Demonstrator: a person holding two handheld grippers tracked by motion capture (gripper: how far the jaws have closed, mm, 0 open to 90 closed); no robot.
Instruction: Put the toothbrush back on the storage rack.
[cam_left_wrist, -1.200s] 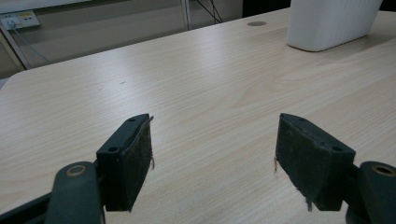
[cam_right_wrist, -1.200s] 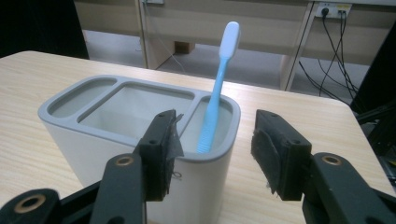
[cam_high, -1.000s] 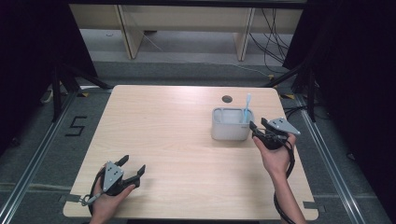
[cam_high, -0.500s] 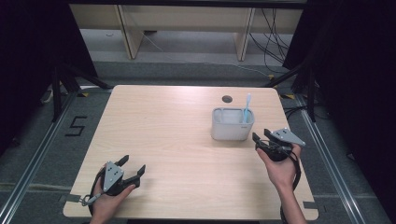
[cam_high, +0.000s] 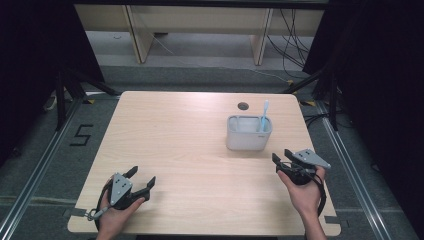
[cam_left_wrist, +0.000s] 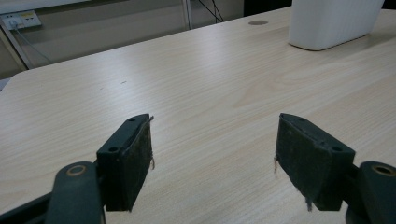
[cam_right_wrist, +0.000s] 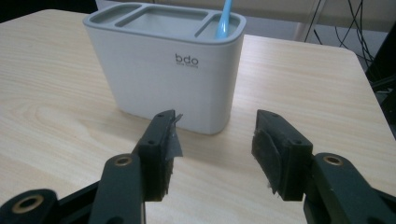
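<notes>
I count one white holder (cam_high: 249, 133) with three compartments and one blue toothbrush (cam_high: 263, 115) upright in its end compartment, on the worktop (cam_high: 190, 150) toward the far right corner. My right gripper (cam_high: 281, 161) has its jaws apart and empty, just before the holder. My left gripper (cam_high: 141, 178), near the front left corner, is also apart and empty.

A white three-compartment plastic holder (cam_high: 249, 134) stands on the light wooden counter (cam_high: 190, 145), toward its far right. A blue toothbrush (cam_high: 263, 115) stands upright in the holder's right-hand compartment. A small round grommet hole (cam_high: 243, 106) lies in the counter just behind the holder.

The right tongs (cam_high: 286, 161) sit near the holder's front right, apart from it; the left tongs (cam_high: 141, 179) rest at the near left corner.
</notes>
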